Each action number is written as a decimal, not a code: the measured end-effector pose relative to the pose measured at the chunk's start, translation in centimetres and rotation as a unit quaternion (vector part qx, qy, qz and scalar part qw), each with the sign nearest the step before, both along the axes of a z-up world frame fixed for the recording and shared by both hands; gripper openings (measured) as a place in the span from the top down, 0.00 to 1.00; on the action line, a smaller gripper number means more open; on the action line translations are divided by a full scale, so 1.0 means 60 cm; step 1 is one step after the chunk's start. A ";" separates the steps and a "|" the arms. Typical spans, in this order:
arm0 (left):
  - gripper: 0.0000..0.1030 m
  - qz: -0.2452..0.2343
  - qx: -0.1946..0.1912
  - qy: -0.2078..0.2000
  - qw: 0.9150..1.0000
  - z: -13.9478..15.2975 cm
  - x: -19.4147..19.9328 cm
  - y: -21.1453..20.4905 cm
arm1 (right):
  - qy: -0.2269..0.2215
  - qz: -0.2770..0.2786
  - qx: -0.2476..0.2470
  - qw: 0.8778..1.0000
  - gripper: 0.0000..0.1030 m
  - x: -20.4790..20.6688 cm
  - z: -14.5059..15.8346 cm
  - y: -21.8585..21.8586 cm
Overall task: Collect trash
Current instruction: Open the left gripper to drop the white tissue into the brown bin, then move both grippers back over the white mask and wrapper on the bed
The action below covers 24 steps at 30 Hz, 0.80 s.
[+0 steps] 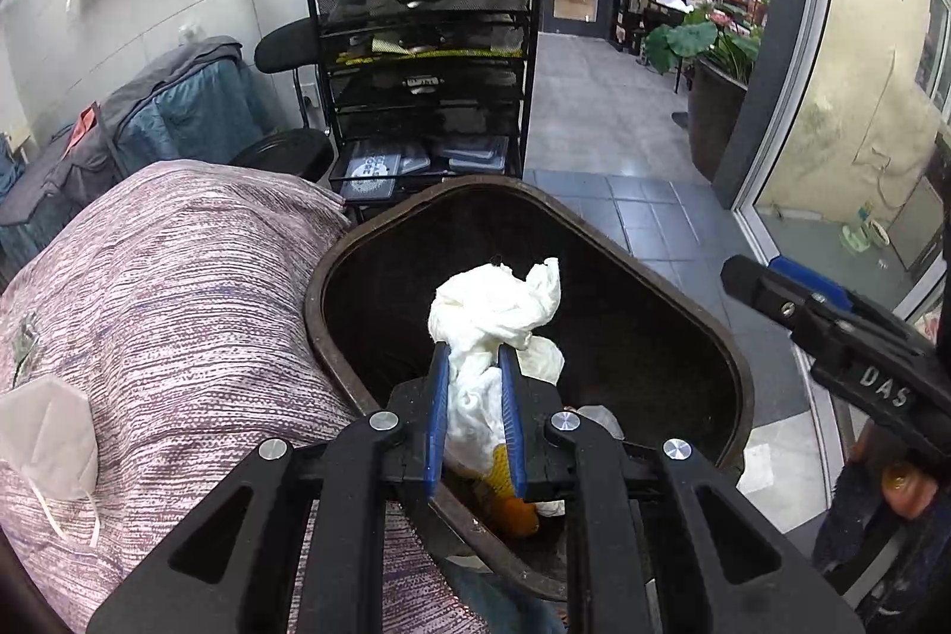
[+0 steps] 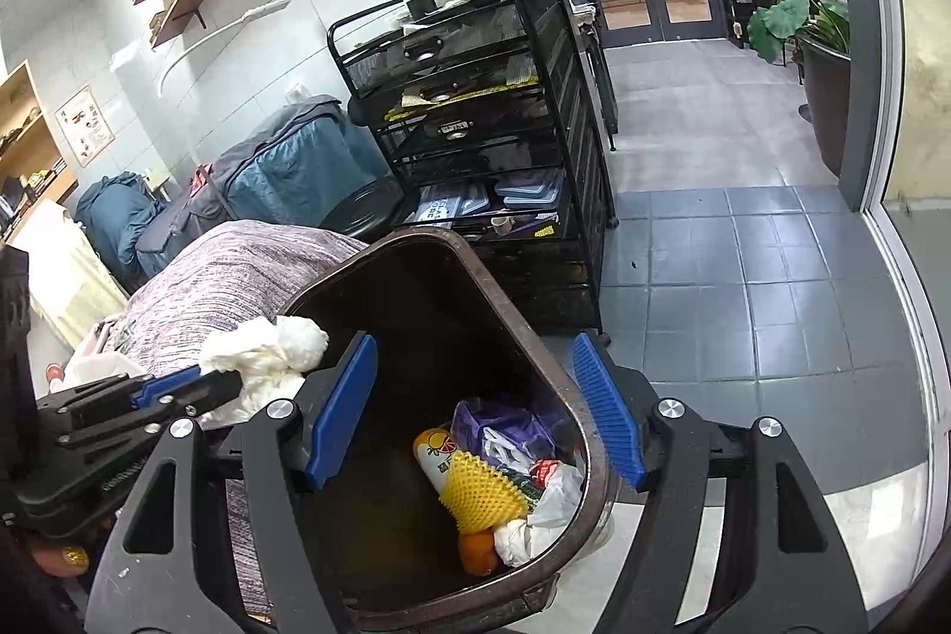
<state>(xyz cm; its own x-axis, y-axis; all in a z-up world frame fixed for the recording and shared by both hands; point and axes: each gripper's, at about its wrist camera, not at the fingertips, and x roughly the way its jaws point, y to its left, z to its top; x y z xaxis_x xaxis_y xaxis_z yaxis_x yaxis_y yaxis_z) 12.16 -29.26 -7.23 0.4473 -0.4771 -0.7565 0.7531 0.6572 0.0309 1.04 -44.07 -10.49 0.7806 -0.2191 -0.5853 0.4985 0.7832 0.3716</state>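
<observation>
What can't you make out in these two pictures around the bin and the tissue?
- Bin floor, left wrist view: the left gripper and the tissue it clamps cover most of it.
- Bin base, right wrist view: cut off behind the right gripper, which is open.
- Bottle label: too small to read.

Crumpled white tissue point(image 1: 493, 313) hangs over the open brown bin point(image 1: 683, 313); wrappers, yellow foam net point(image 2: 484, 491) inside.

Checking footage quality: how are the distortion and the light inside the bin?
Left wrist view: strong fisheye bending, dark corners, the trash bin interior nearly black behind the crumpled tissue. Right wrist view: same warping, but the bin's contents are lit and sharp.
</observation>
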 end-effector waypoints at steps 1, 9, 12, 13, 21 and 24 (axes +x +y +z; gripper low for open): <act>0.83 -0.001 0.003 -0.003 1.000 -0.002 0.000 -0.001 | 0.000 0.000 0.000 1.000 0.33 0.000 0.000 0.000; 0.26 0.004 0.006 -0.036 0.999 0.002 -0.013 0.008 | -0.001 -0.002 0.005 1.000 0.25 0.000 -0.001 0.000; 0.18 0.009 0.001 -0.052 0.999 0.013 -0.017 0.019 | -0.003 -0.001 0.007 1.000 0.24 0.001 -0.001 0.001; 0.18 0.011 -0.003 -0.055 0.998 0.016 -0.018 0.024 | -0.004 0.000 0.009 1.000 0.24 0.002 0.000 0.002; 0.11 0.032 -0.036 -0.065 0.997 0.050 -0.017 0.073 | -0.013 0.014 0.012 1.000 0.22 0.012 0.009 0.014; 0.10 0.041 -0.046 -0.076 0.995 0.063 -0.022 0.094 | -0.016 0.024 0.010 1.000 0.22 0.020 0.013 0.024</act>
<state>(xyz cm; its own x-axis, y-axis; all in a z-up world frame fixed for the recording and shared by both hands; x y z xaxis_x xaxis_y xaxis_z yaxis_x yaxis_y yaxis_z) 10.86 -23.62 -3.42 0.5934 -0.4981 -0.6323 0.6883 0.7212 0.0778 2.26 -42.63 -9.69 0.8081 -0.1699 -0.5641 0.4486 0.7980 0.4023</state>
